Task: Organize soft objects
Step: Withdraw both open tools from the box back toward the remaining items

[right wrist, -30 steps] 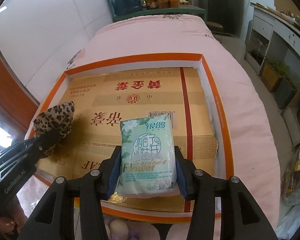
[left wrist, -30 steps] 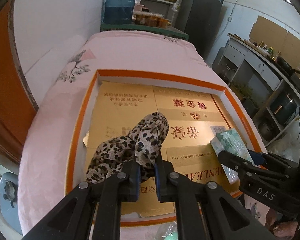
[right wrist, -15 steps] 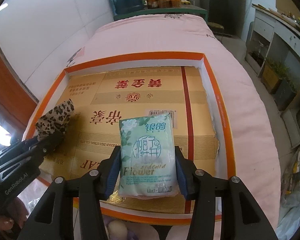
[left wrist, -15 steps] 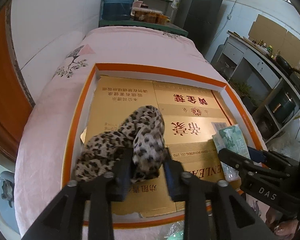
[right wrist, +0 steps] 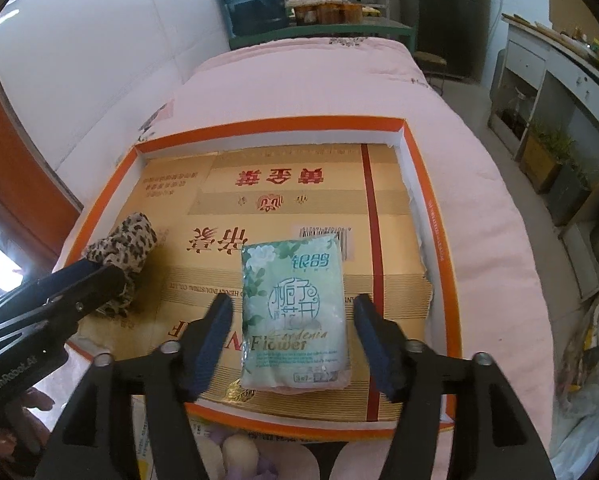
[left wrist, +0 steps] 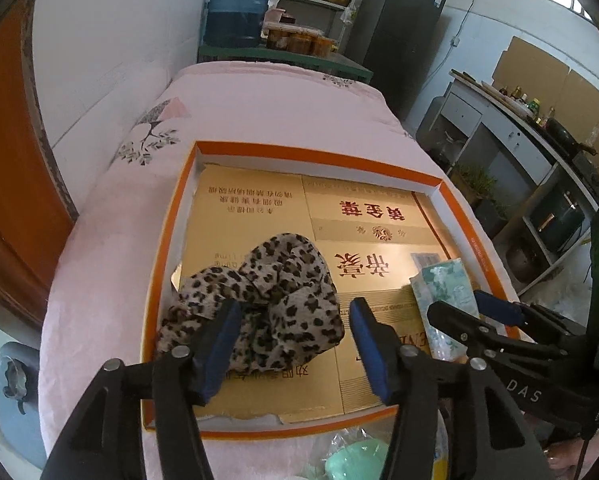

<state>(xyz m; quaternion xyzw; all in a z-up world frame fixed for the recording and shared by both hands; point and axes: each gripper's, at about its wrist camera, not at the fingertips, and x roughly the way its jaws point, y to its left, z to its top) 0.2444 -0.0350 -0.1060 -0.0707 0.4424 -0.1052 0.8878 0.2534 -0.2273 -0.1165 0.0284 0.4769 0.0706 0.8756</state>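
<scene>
Leopard cloth [left wrist: 259,300] lies lower left in orange tray [left wrist: 319,162]; limp, light, grab bunched fold. Tissue pack [right wrist: 295,312] lower centre, squashy, slick film, take by long sides. Left hand-held gripper [left wrist: 295,344] and right hand-held gripper [right wrist: 293,340] both opening, pads clear of items.
</scene>
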